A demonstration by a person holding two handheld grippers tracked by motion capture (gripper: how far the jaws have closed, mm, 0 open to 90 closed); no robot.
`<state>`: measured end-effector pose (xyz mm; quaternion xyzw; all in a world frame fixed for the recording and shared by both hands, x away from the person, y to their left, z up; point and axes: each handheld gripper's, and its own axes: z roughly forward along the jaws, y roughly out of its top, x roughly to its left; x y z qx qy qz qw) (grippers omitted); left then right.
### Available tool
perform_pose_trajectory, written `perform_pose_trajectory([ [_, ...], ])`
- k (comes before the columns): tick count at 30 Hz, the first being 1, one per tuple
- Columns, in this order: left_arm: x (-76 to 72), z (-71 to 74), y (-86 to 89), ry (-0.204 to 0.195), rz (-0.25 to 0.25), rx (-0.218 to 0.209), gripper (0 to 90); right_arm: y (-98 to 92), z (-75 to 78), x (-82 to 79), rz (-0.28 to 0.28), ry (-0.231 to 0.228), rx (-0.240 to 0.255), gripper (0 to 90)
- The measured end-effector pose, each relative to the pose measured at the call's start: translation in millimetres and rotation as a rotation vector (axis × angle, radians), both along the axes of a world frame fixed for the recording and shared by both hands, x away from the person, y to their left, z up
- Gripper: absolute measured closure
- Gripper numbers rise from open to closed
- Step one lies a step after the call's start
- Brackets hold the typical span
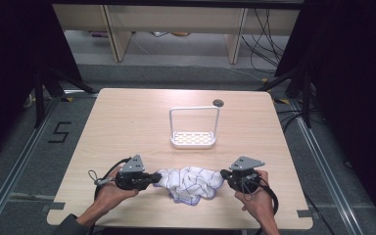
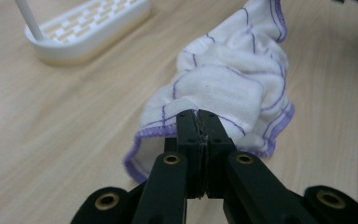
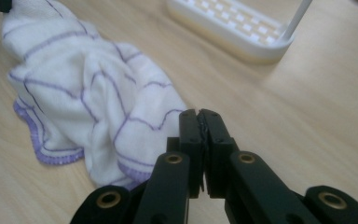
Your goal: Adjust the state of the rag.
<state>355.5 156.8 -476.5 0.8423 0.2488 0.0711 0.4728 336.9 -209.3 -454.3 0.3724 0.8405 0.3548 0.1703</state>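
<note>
The left gripper [image 1: 152, 178] lay low over the near part of the table [image 1: 127, 122], held in the person's left hand [image 1: 111, 192]. Its jaws were pressed together on the left end of the cloth [image 1: 191, 183], whose purple-stitched hem ran into them in the left gripper view. The cloth, white with thin purple lines, sat bunched in a heap on the wood between the two tools, near the front edge. Beyond it, toward the middle of the table, stood a white rack [image 1: 194, 129] with a slotted base and a thin wire hoop. The right gripper [image 1: 225, 175], held in the right hand [image 1: 257, 197], met the cloth's right end; its jaws were closed, with the fabric just beside their tips, and I could not tell whether they pinched it.
</note>
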Motion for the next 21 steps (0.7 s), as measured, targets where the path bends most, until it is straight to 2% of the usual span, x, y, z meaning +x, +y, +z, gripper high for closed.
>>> perform_pose_trajectory([
  [1, -0.9, 5.7, 2.4, -0.018, 0.001, -0.024, 87.9, -1.8, 4.3, -0.7, 0.009, -0.031, 0.003, 88.8],
  [2, -2.1, 10.8, 4.3, -0.007, -0.002, -0.028, 87.9, -3.9, 13.5, -4.9, 0.008, -0.04, 0.01, 88.8],
  [3, -4.5, 20.5, 8.2, -0.001, -0.01, -0.065, 87.9, -7.8, 26.3, -9.5, 0.005, -0.081, 0.024, 88.8],
  [4, -4.5, 20.5, 8.2, -0.001, -0.01, -0.065, 88.0, -7.8, 26.3, -9.5, 0.005, -0.081, 0.024, 88.8],
  [5, -8.1, 29.9, 12.5, 0.001, -0.015, -0.093, 88.0, -9.6, 32.0, -11.5, 0.008, -0.092, 0.029, 88.8],
  [7, -11.8, 41.8, 18.7, -0.009, -0.014, -0.125, 88.0, -15.5, 49.0, -19.5, 0.002, -0.136, 0.033, 88.8],
  [9, -15.0, 56.2, 27.1, 0.002, -0.031, -0.167, 87.9, -21.6, 62.6, -26.3, -0.005, -0.175, 0.047, 88.9],
  [10, -16.0, 59.9, 29.4, 0.001, -0.031, -0.177, 87.9, -25.1, 70.1, -30.2, -0.011, -0.186, 0.052, 88.8],
  [12, -15.2, 64.4, 33.3, 0.007, -0.019, -0.17, 87.9, -30.0, 77.0, -32.3, -0.031, -0.22, 0.047, 88.8],
  [13, -9.7, 58.7, 33.7, 0.019, -0.006, -0.15, 87.8, -33.9, 76.7, -27.9, -0.033, -0.235, 0.035, 88.8],
  [14, -9.7, 58.7, 33.7, 0.019, -0.006, -0.15, 87.8, -33.9, 76.7, -27.9, -0.033, -0.235, 0.035, 88.8],
  [15, -5.0, 52.3, 32.8, 0.023, 0.016, -0.132, 87.8, -32.9, 67.0, -19.8, -0.044, -0.212, 0.019, 88.8],
  [16, 1.2, 44.1, 31.9, 0.025, 0.034, -0.106, 87.8, -32.9, 67.0, -19.8, -0.044, -0.212, 0.019, 88.8],
  [18, 15.1, 20.6, 28.8, 0.061, 0.06, -0.085, 87.8, -31.6, 48.3, -3.8, -0.064, -0.177, -0.002, 88.8],
  [19, 21.3, 5.1, 24.9, 0.079, 0.078, -0.058, 87.8, -30.5, 31.9, 10.8, -0.057, -0.148, -0.03, 88.8],
  [20, 21.3, 5.1, 24.9, 0.079, 0.078, -0.058, 87.7, -30.5, 31.9, 10.8, -0.057, -0.148, -0.03, 88.8],
  [21, 23.7, -5.2, 21.9, 0.112, 0.064, -0.042, 87.7, -29.6, 23.2, 18.2, -0.064, -0.14, -0.041, 88.8],
])
